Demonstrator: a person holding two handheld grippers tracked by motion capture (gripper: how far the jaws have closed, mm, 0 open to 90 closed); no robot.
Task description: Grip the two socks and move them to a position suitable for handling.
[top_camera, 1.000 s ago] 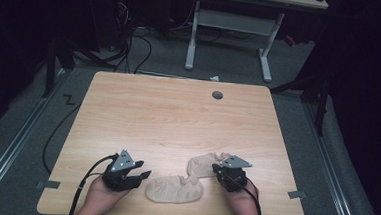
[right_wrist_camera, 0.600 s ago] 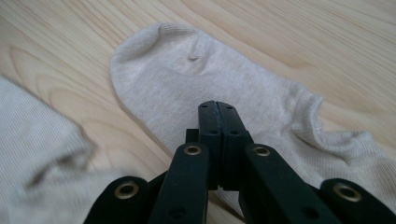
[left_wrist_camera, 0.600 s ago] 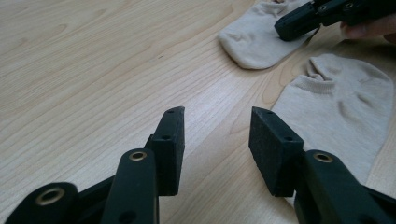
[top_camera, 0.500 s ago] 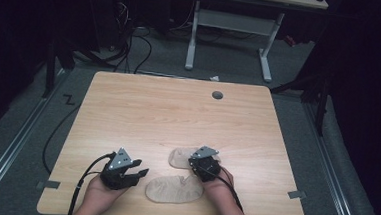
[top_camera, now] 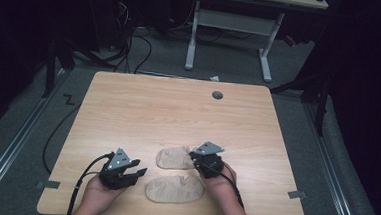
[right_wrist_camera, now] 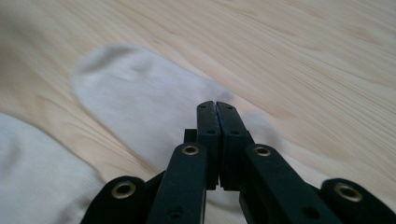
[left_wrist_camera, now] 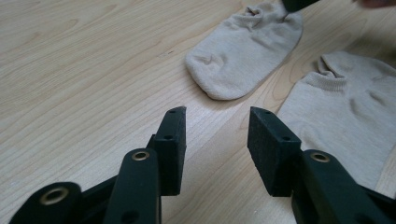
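Observation:
Two beige ankle socks lie near the table's front edge. The far sock [top_camera: 173, 157] [left_wrist_camera: 247, 51] [right_wrist_camera: 140, 98] lies flat, and my right gripper [top_camera: 193, 161] [right_wrist_camera: 217, 105] is shut on its cuff end, jaws pressed together over the fabric. The near sock [top_camera: 174, 189] [left_wrist_camera: 345, 107] [right_wrist_camera: 32, 177] rests just in front of it, untouched. My left gripper [top_camera: 138, 173] [left_wrist_camera: 217, 135] stands open over bare wood to the left of both socks, with nothing between its jaws.
The wooden table [top_camera: 178, 112] has a round cable hole [top_camera: 217, 95] near its far edge. Grey tape marks sit at the front left corner [top_camera: 47, 184] and front right [top_camera: 297, 194]. A white desk frame [top_camera: 228, 24] and cables stand on the floor beyond.
My right gripper has moved left and slightly forward, dragging the far sock with it toward the table's middle. The left gripper and the near sock have stayed put.

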